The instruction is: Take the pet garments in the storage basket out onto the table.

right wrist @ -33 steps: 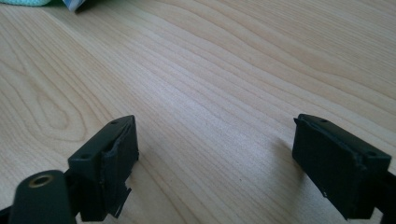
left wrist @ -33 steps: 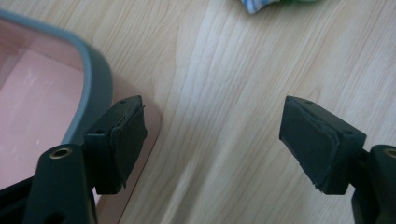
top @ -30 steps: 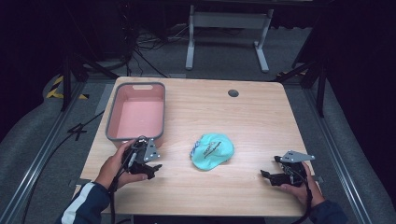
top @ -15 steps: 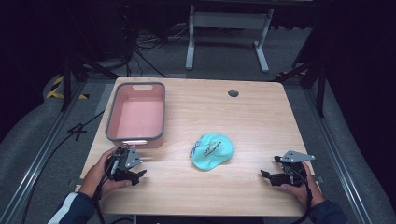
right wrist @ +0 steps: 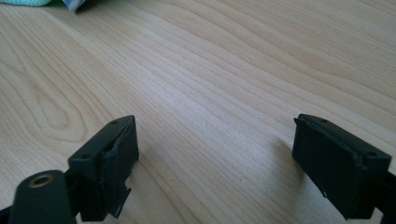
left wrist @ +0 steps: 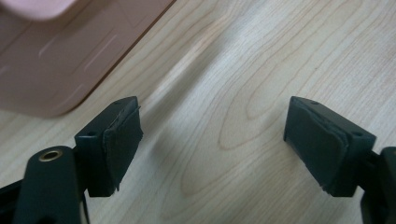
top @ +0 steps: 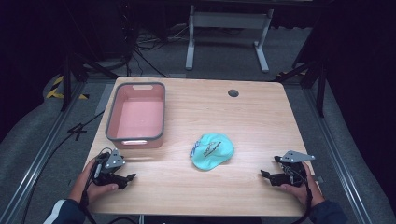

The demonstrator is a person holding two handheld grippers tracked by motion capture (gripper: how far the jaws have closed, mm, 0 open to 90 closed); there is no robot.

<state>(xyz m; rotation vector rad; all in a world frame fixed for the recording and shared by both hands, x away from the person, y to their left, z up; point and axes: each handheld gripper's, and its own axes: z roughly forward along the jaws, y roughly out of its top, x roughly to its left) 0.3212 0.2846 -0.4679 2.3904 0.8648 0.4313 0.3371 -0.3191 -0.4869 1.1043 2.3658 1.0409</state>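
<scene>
Fingers (left wrist: 119, 144) of left gripper (top: 126, 178) spread wide, nothing between, bare wood under them; same wide gap between fingers (right wrist: 112, 161) of right gripper (top: 264, 175), likewise holding nothing. Left gripper held in left hand (top: 95, 184) low over table (top: 261, 121) near its front left corner, just in front of pink bin (top: 136, 114), bin's corner visible at upper left of left gripper view. Right gripper held in right hand (top: 299, 186) near front right corner, aimed left toward teal cap (top: 212, 150). Cap lying on table between the two grippers, apart from both, just right of bin's near end; its edge visible at top left of right gripper view. Small dark round hole (top: 233, 93) near table's far edge.
</scene>
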